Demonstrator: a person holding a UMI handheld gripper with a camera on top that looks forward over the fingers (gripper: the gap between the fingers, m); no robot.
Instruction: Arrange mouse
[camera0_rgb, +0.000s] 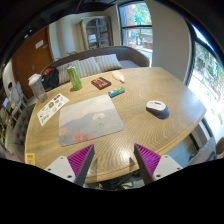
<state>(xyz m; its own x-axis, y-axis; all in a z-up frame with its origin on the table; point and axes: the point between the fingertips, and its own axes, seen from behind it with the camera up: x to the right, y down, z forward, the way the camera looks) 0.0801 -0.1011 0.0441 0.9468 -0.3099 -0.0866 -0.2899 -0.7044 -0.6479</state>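
Observation:
A grey computer mouse (157, 107) lies on the round wooden table (135, 125), to the right and well beyond my fingers. A pale grey mouse mat (88, 118) lies on the table ahead and left of my fingers. My gripper (115, 163) is open and empty, held above the table's near edge, with its purple pads (78, 160) spread wide apart. Nothing stands between the fingers.
At the far side of the table are a green bottle (74, 77), a dark box (101, 83), a teal pen-like item (117, 92) and a small white object (119, 76). A paper sheet (52, 107) lies at the left. A bench sofa (100, 62) stands behind.

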